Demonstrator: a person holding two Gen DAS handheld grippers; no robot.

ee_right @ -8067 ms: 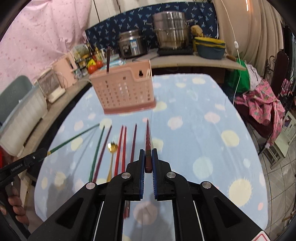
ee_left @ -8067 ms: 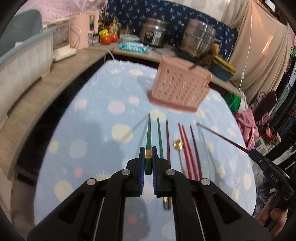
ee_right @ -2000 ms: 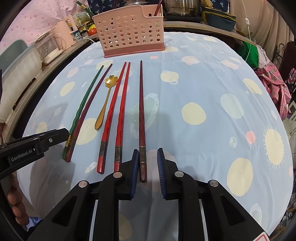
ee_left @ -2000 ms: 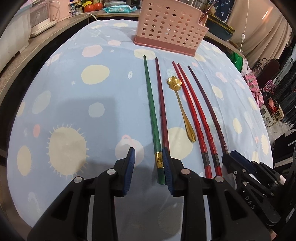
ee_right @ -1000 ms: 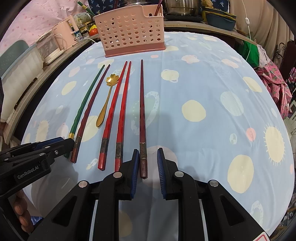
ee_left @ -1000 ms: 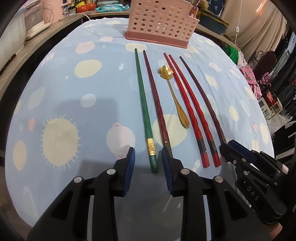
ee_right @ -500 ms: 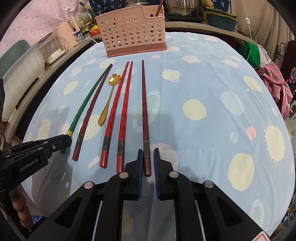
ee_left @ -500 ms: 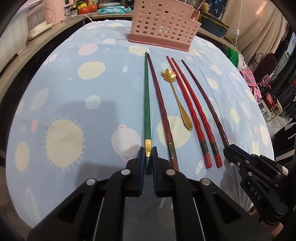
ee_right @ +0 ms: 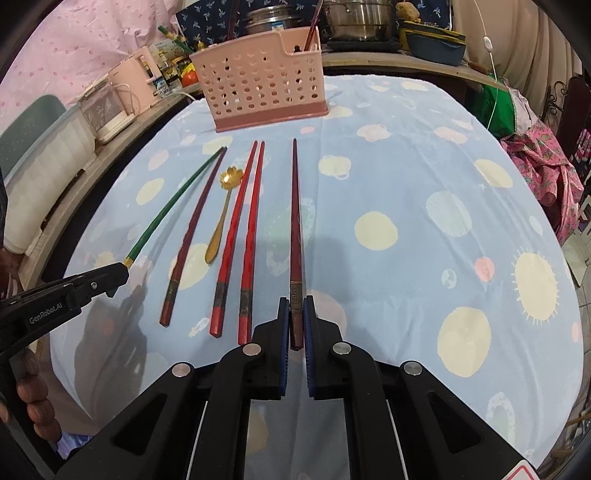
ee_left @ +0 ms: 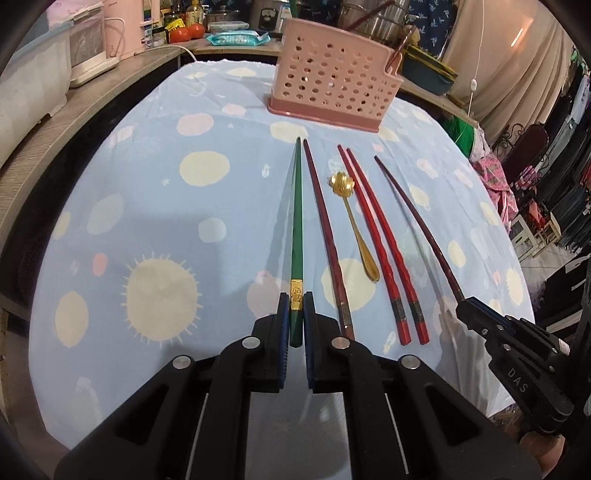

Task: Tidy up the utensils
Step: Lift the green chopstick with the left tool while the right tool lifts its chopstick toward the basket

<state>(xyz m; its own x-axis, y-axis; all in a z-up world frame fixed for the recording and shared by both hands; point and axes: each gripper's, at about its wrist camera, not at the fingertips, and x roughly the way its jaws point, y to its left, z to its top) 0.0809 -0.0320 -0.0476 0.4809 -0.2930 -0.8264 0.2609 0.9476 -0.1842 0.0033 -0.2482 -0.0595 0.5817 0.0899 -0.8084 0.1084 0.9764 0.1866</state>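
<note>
My left gripper [ee_left: 294, 317] is shut on the thick end of a green chopstick [ee_left: 297, 221] and holds it just above the cloth. My right gripper [ee_right: 294, 317] is shut on the thick end of a dark maroon chopstick [ee_right: 294, 218], also lifted slightly. On the table between them lie a dark red chopstick [ee_left: 325, 236], a gold flower spoon [ee_left: 352, 221] and two bright red chopsticks [ee_left: 376, 236]. A pink perforated utensil basket [ee_left: 334, 74] stands at the far side with chopsticks in it.
The table has a light blue cloth with pale dots [ee_right: 424, 192]. A wooden counter [ee_left: 74, 122] runs along the left with appliances and a plastic bin. Pots stand behind the basket [ee_right: 354, 18]. Clothes hang past the right edge [ee_left: 546, 184].
Both grippers went from open around the chopstick ends to shut on them. Both chopsticks have since lifted a little off the cloth.
</note>
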